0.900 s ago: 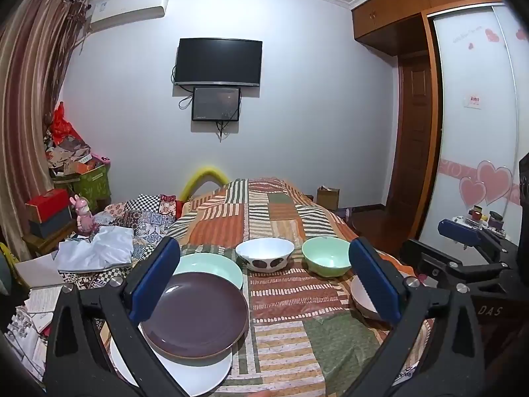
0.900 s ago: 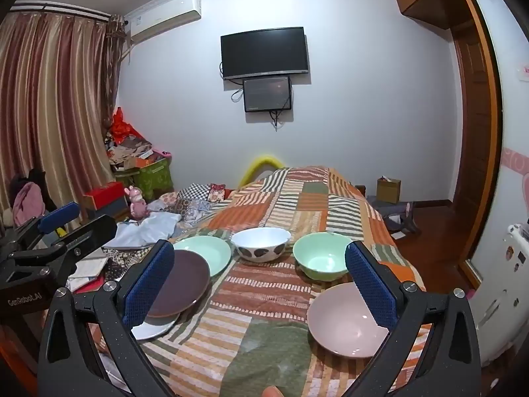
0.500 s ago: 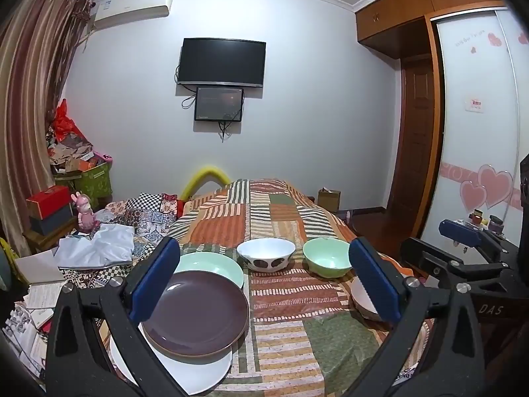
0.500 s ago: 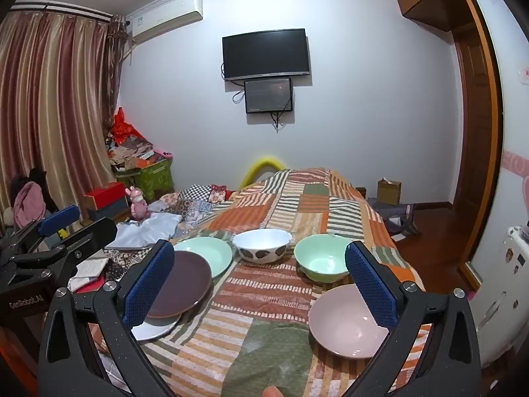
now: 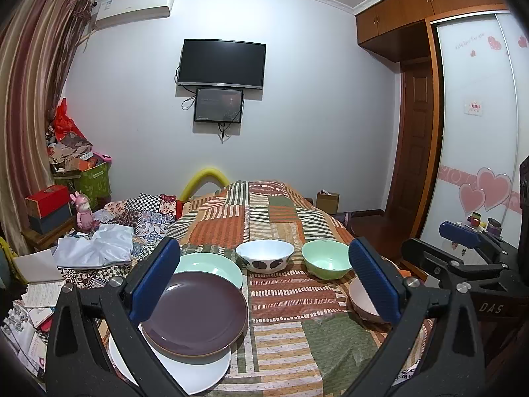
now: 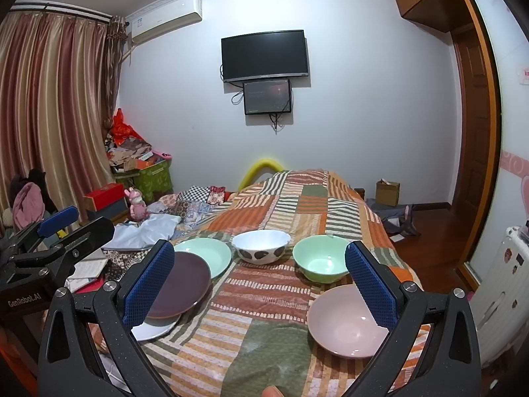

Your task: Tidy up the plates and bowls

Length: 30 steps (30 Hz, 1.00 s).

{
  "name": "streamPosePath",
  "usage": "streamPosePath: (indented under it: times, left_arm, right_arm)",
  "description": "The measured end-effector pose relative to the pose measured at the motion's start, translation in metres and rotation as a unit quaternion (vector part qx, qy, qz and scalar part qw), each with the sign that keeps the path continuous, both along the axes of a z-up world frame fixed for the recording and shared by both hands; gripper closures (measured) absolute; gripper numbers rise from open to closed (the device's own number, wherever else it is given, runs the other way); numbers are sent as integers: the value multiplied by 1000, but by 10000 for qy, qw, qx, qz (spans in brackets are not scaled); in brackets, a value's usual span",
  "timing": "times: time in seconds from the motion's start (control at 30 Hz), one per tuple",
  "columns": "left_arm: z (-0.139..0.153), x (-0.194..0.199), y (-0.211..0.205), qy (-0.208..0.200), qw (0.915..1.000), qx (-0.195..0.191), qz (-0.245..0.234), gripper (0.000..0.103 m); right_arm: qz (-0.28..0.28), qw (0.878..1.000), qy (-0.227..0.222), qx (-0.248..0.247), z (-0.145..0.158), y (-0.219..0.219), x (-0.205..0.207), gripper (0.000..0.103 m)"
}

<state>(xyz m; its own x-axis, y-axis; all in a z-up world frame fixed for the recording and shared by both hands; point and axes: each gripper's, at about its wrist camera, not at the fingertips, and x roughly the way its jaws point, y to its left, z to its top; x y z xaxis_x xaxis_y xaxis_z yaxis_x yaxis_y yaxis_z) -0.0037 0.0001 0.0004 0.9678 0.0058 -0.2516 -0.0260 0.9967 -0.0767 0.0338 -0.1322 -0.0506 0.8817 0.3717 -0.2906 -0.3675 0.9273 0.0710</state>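
- Left gripper: jaws spread wide, nothing btwn the blue pads, held above the near end of the bed.
- Right gripper: jaws also spread wide, empty, above the bed w/ the pink bowl just under its right finger.
- Purple plate: near-left on the patchwork bedspread, lying on top of a white plate whose rim shows at the front.
- Mint plate: just behind the purple plate; purple rim overlaps its near edge.
- White bowl w/ dark spots: upright, mid-bed, just right of the mint plate.
- Green bowl: upright, beside the spotted bowl to the right, apart from it.
- Pink bowl: near-right corner, in front of the green bowl, upright; partly hidden by the finger in left wrist view.
- Beyond: TV on far wall w/ smaller screen below, AC unit top left, striped curtain, clutter & pale cloth left of the bed, wooden door right.
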Motion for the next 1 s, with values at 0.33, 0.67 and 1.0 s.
streamPosePath:
  times: [0.33, 0.67, 1.0]
  left_arm:
    - [-3, 3, 3, 32, 10000, -80, -2, 0]
    - [-4, 2, 4, 61, 9999, -82, -36, 0]
    - [-4, 3, 4, 73, 9999, -85, -47, 0]
  right_arm:
    - [-24, 10000, 25, -8, -4, 1, 1, 0]
    - [-26, 10000, 29, -1, -5, 1, 1, 0]
    - [-32, 10000, 30, 19, -5, 0, 1, 0]
